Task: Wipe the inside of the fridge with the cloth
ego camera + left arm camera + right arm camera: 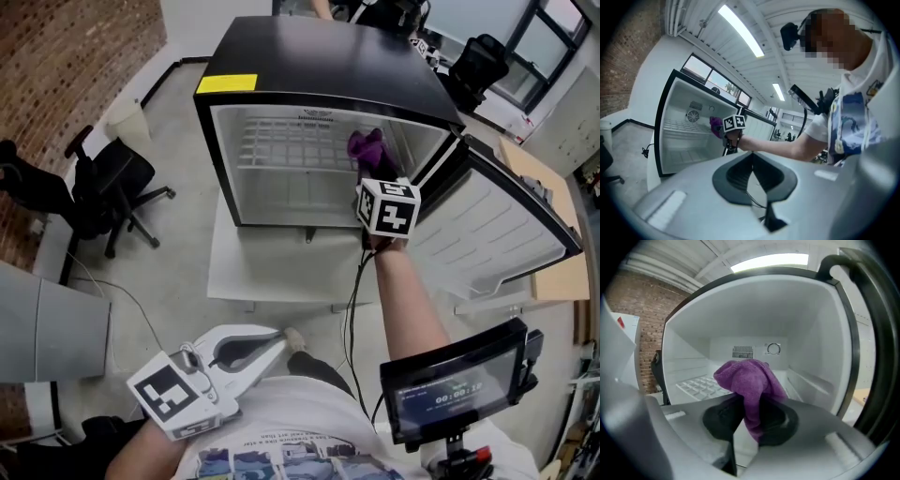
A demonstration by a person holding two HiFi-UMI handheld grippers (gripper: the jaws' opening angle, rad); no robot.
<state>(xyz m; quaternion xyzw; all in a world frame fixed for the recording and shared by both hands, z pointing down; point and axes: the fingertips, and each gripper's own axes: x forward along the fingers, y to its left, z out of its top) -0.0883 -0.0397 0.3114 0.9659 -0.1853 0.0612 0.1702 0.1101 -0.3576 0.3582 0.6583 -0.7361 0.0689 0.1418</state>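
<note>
So, cloth: purple, bunched up, pinched in the R claw. Top part bulges up past the tips, a tail hangs down betw. the pads. It's inside the fridge, right-hand side, near the right wall at approx. shelf height. Can't tell if it touches wall or shelf.
R claw: jaws clamped on the cloth, pushed in thru the open front, arm stretched fwd from the person.
L claw: jaws together, nothing betw. them. Held low by the person's torso, well apart from the fridge, aimed roughly twd it.
Fridge: small, black outside, white inside, front open. Stands on a low white stand.
Sticker: yellow, on the fridge top at the front-left corner.
Door: swung wide open to the right, white inner lining showing.
Shelf: white wire rack across the inside, cloth at its right end.
Back wall: vent grille w/ a round knob just beside it.
Chair: black office chair, left of the fridge, near the brick wall.
Screen: dark display on a mount, lit, low at the person's right.
</note>
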